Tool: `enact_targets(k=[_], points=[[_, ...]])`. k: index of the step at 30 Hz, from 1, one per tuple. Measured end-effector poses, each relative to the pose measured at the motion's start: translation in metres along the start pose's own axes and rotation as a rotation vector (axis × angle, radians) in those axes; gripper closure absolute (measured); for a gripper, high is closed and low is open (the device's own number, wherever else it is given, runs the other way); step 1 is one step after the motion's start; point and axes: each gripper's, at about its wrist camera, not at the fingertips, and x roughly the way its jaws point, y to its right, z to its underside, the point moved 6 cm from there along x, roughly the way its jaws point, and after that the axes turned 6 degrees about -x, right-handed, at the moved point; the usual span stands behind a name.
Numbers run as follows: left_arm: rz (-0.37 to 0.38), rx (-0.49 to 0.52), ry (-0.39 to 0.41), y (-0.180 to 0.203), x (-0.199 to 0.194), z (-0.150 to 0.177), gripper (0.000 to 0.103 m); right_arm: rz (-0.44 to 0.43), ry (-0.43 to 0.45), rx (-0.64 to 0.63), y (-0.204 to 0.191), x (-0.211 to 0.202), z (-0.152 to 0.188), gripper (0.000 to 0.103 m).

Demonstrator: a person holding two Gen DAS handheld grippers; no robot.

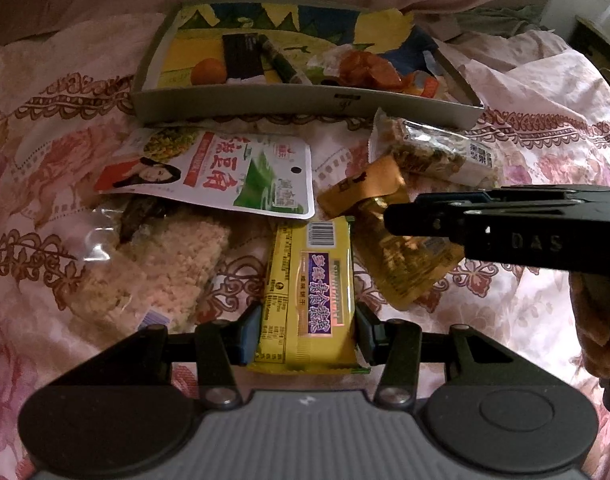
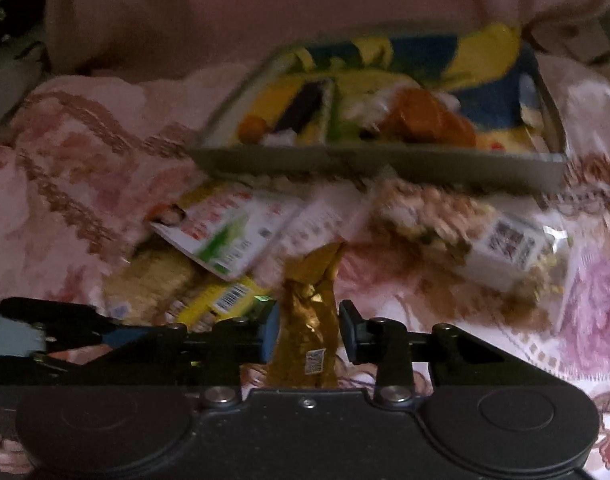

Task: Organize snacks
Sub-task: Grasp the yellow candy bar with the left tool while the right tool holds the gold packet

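Left tongs (image 1: pixel 309 320) pinching a yellow foil biscuit packet with a purple label (image 1: pixel 307 280), pads against both long edges, above the pink floral bedspread (image 1: pixel 45 128). Right tongs (image 2: pixel 309 330) spread, straddling a crinkled gold foil snack packet (image 2: pixel 309 320), a gap on the right side; contact on the left not clear. Beyond, a shallow grey cardboard tray with a colourful printed floor (image 1: pixel 305 102) holding a few snacks. Just before the tray, a white pouch with green and red print (image 1: pixel 225 172) and a clear-wrapped nut bar (image 1: pixel 433 152).
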Motion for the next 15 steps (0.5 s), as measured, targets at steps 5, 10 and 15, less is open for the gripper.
enact_targets(k=[5, 10, 15], points=[[-0.003, 0.003, 0.000, 0.000, 0.000, 0.000, 0.051, -0.043, -0.027, -0.006, 0.007, 0.016, 0.006, 0.047], [0.010, -0.011, 0.004, -0.001, -0.002, -0.001, 0.051, -0.040, 0.002, -0.155, -0.008, 0.027, 0.011, 0.030], [-0.003, -0.002, -0.008, -0.001, -0.001, 0.000, 0.051, 0.051, 0.008, -0.272, -0.016, 0.028, 0.014, 0.042]])
